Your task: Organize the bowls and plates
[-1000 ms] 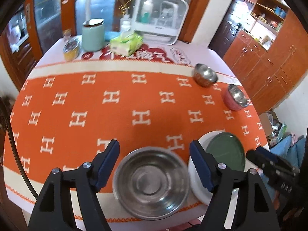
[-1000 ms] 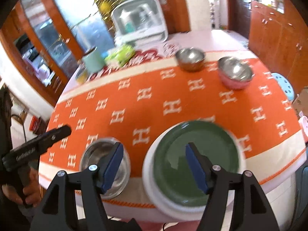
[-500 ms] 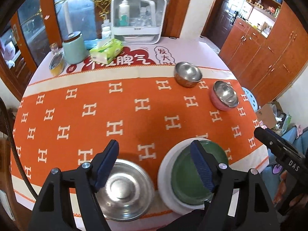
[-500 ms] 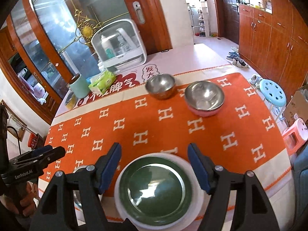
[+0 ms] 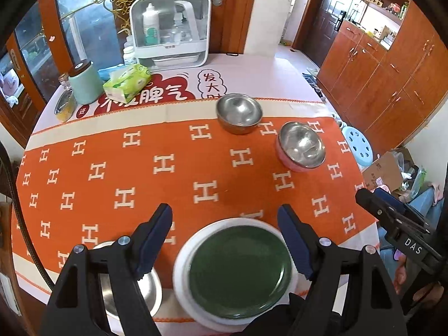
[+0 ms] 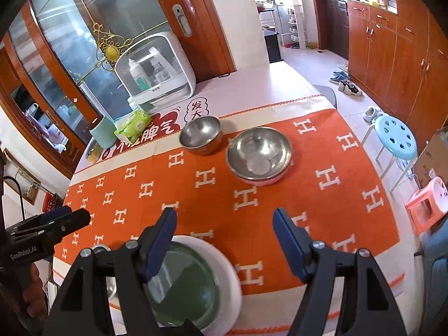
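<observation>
- The worktop (image 5: 173,168) under that orange H-pattern cloth carries everything. Near edge: a green plate (image 5: 239,268) sitting inside a white plate (image 5: 182,254), with a steel bowl (image 5: 131,288) just beside them on the left. Far right side: a second plain steel bowl (image 5: 239,113) and a pink-bottomed steel bowl (image 5: 301,145), near each other but apart.
- The relation that matters, I reckon: the plates lie straight ahead of and below the left tool (image 5: 225,238), pretty much centred between its prongs. The right tool (image 6: 225,238) has them off to its lower left, and the pink-bottomed bowl (image 6: 259,154) is dead ahead of it, well apart. So left is nearer for the plates, right lines up better for the far bowls. Plates and bowls are round, so no long axis to worry about.
- Both tools are spread wide and carrying nothing.
- Versus a second ago: the left tool was centred over the near steel bowl and has since slid right to sit over the plates; the right tool was over the plates and has lifted and swung toward the far bowls. No dish has shifted.
</observation>
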